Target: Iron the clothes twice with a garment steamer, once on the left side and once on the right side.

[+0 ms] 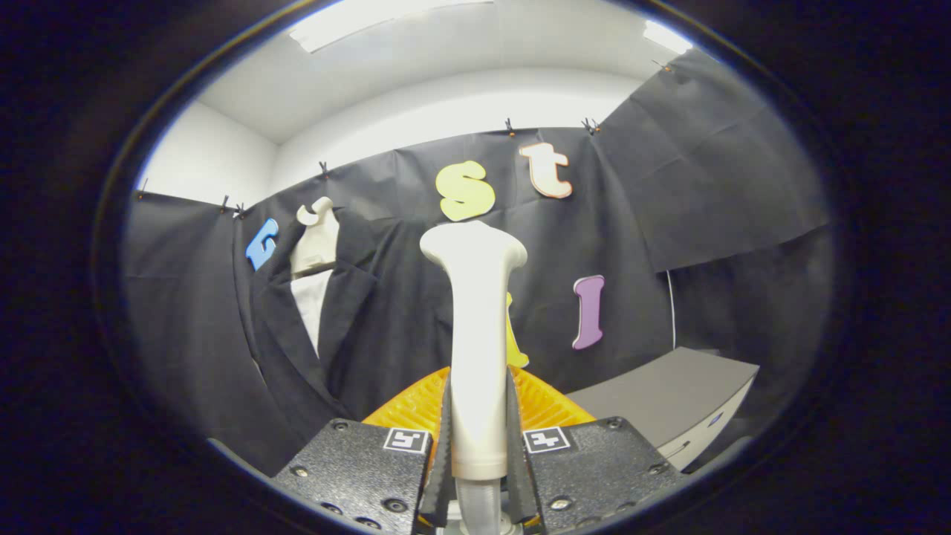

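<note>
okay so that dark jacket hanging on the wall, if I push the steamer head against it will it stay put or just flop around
The dark jacket looks soft and draped, so it will probably give and swing under a push. It seems to hang from the top on a pale hanger, so its hem may shift. The steamer, clamped between the gripper fingers, looks rigid.

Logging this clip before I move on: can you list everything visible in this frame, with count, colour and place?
garment steamer: one, white, upright between the fingers, head flaring at the top
jacket: one, black, hanging against the booth wall, beyond the fingers and to one side of the steamer
shirt: one, white, inside the jacket's open lapels
hanger: one, cream, above the jacket collar
cabinet: one, grey top, on the steamer's other side
gripper: one, both fingers pressed on the steamer's handle
</note>
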Demonstrator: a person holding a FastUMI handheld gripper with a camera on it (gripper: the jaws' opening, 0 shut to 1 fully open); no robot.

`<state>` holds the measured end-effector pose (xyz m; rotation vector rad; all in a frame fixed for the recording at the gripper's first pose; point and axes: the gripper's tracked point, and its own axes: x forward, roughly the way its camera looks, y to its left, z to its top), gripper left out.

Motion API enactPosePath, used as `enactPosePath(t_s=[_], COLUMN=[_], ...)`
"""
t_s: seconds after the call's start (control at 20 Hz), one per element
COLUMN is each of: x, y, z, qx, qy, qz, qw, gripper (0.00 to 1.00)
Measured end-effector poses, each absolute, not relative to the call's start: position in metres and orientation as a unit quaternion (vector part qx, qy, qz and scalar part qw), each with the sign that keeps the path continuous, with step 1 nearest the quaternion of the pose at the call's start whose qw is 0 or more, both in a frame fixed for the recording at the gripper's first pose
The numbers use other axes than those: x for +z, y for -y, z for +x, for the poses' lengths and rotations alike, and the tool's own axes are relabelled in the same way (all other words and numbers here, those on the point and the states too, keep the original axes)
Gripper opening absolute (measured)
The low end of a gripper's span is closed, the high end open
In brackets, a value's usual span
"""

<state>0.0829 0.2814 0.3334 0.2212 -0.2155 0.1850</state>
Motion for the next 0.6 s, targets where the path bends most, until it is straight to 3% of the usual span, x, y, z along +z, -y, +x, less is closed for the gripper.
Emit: enactPosePath(t_s=[0.6], x=[0.377], y=[-0.351], z=[0.124], qx=[0.161], qy=[0.201], qz=[0.063], qw=[0.964], gripper=[0.33])
